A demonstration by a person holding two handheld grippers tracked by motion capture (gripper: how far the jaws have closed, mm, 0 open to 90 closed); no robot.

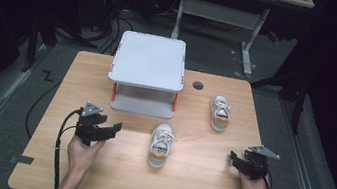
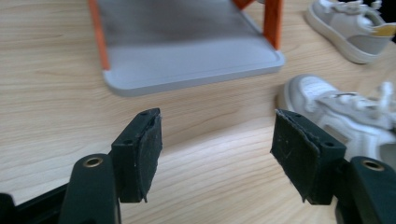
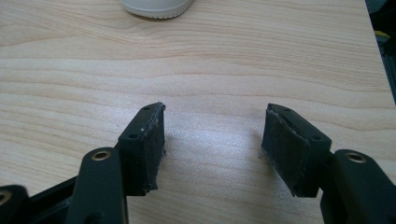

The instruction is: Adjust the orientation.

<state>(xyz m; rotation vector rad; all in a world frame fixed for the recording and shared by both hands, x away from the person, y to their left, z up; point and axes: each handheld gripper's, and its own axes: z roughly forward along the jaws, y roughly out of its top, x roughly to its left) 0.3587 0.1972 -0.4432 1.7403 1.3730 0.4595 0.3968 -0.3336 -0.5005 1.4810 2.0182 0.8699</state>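
Two small white shoes with tan heels lie on the wooden table (image 1: 193, 184). One shoe (image 1: 161, 145) lies near the middle, the other shoe (image 1: 219, 113) farther back to the right. My left gripper (image 1: 113, 129) is open just left of the near shoe and points toward it. In the left gripper view, the left gripper (image 2: 217, 149) has bare wood between its pads, with the near shoe (image 2: 345, 119) just beyond the right pad. My right gripper (image 1: 233, 160) rests open near the right front of the table. In the right gripper view, the right gripper (image 3: 212, 144) holds nothing, and a shoe's toe (image 3: 156, 5) peeks in at the top.
A grey two-tier rack (image 1: 148, 61) with orange posts (image 2: 273, 21) stands at the back middle of the table; its lower shelf (image 2: 187, 65) lies ahead of my left gripper. A round cable hole (image 1: 198, 85) sits right of the rack. Cables trail off the front left.
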